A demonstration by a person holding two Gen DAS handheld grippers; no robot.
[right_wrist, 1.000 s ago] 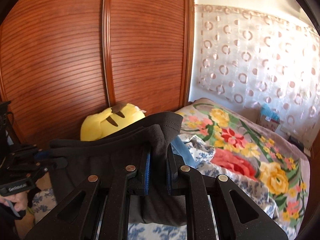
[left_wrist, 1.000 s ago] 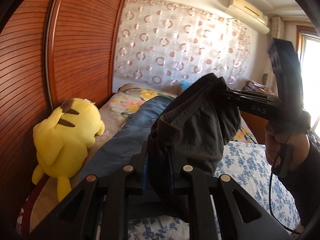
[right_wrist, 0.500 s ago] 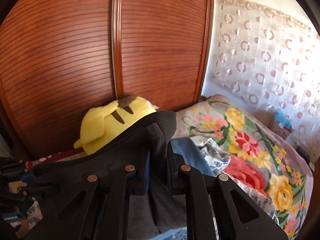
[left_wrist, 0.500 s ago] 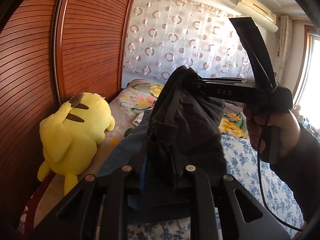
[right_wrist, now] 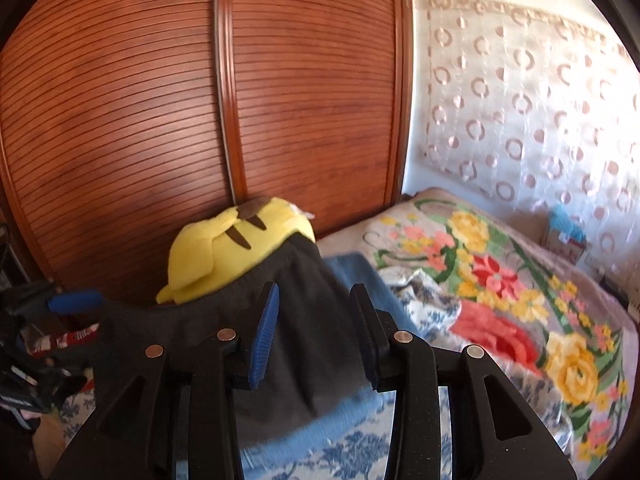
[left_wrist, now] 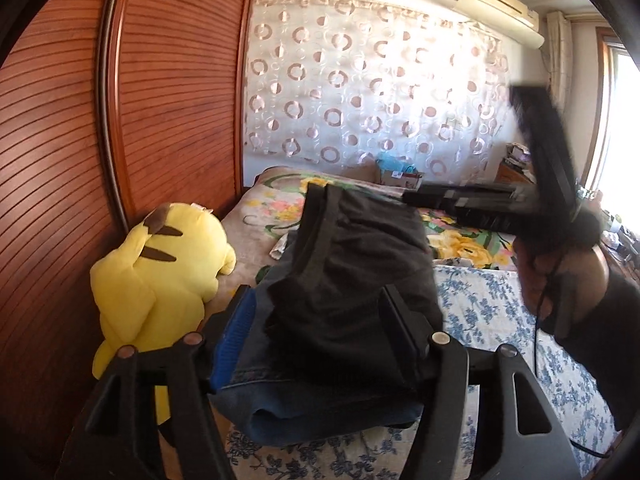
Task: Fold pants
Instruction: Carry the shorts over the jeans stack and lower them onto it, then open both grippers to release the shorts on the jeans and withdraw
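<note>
Dark pants (left_wrist: 352, 280) lie between the spread fingers of both the left gripper (left_wrist: 320, 344) and right gripper (right_wrist: 316, 332), over jeans (left_wrist: 312, 412).

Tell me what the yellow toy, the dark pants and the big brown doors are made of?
The yellow toy looks like soft plush: fuzzy, matte, rounded. The dark pants seem to be a thin woven or knit cloth, probably cotton-like: matte, creased, with a stitched band. The brown doors look like varnished wood with fine horizontal slats and a slight sheen, though they could be laminate.

L gripper (left_wrist: 324, 332) jaws wide apart; R gripper (right_wrist: 316, 328) jaws apart too.
</note>
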